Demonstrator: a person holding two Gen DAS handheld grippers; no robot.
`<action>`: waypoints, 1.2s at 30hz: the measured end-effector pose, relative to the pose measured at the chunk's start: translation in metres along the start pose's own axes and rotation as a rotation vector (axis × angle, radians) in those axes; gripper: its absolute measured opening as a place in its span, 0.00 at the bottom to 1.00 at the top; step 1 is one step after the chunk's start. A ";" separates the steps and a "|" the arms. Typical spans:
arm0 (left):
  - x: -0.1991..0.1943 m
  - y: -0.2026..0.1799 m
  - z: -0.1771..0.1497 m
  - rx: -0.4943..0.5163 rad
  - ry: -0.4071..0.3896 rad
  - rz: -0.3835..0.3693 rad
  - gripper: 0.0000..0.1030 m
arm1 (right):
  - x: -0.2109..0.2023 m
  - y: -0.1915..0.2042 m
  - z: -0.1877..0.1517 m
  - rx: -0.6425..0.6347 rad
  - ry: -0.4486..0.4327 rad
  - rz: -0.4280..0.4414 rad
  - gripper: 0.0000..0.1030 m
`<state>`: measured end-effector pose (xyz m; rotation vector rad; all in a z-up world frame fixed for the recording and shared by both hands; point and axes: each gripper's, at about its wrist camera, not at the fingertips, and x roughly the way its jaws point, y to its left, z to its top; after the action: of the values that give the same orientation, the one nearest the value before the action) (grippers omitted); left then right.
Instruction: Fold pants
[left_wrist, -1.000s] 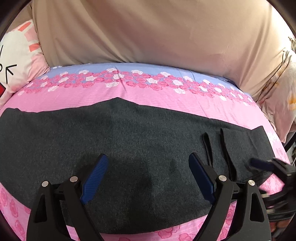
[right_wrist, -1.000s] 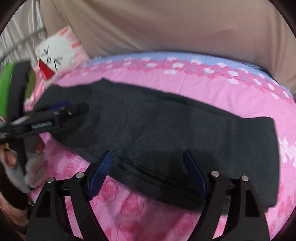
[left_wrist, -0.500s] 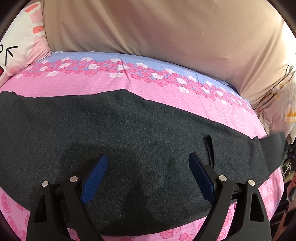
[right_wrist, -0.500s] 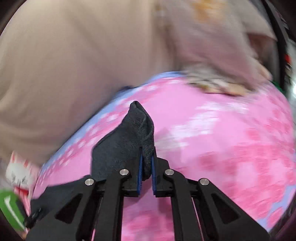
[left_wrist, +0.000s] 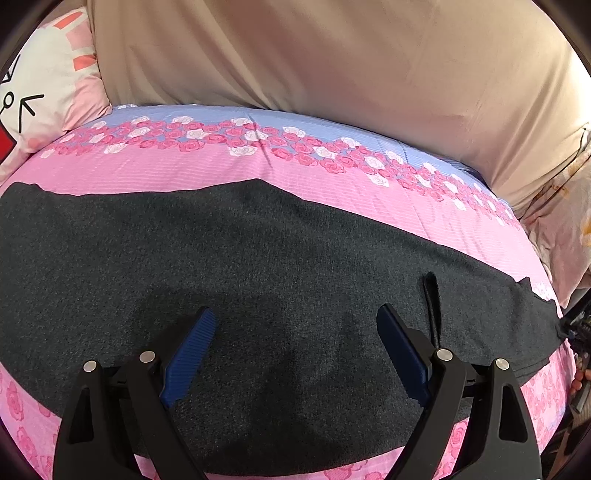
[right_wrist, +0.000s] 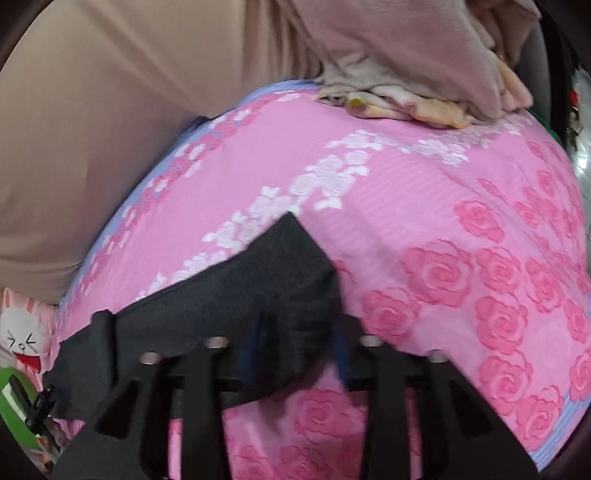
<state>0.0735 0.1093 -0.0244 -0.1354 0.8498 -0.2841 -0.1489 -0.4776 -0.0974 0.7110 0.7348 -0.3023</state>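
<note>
Dark grey pants (left_wrist: 258, 266) lie flat across the pink rose bedsheet (left_wrist: 184, 166). My left gripper (left_wrist: 295, 343) is open and hovers just above the cloth near its front edge. In the right wrist view the pants' end (right_wrist: 258, 288) lies on the sheet, one corner pointing away. My right gripper (right_wrist: 295, 350) is blurred, its jaws stand apart, and the cloth end lies between and under them. I cannot tell whether the fingers touch the cloth.
A beige fabric wall (left_wrist: 332, 66) rises behind the bed. A cartoon pillow (left_wrist: 40, 96) sits at the far left. A pile of pinkish blankets (right_wrist: 424, 74) lies on the bed's far end. The bed's edge runs along the right (right_wrist: 569, 406).
My right gripper held a pants end shut and lifted half a second ago; now its jaws are apart and the end lies on the sheet. My left gripper stays open over the pants.
</note>
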 end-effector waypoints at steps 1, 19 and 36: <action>0.000 0.000 0.000 0.001 -0.002 0.001 0.84 | 0.002 0.003 0.001 -0.007 0.003 -0.004 0.53; -0.007 -0.003 0.000 0.016 -0.029 0.025 0.84 | -0.027 -0.053 0.024 0.102 -0.132 -0.123 0.04; -0.012 0.014 0.000 -0.081 -0.030 -0.042 0.84 | 0.042 0.375 -0.151 -0.668 0.226 0.410 0.29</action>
<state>0.0692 0.1263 -0.0191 -0.2332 0.8294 -0.2867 -0.0131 -0.1013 -0.0248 0.2425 0.8209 0.3953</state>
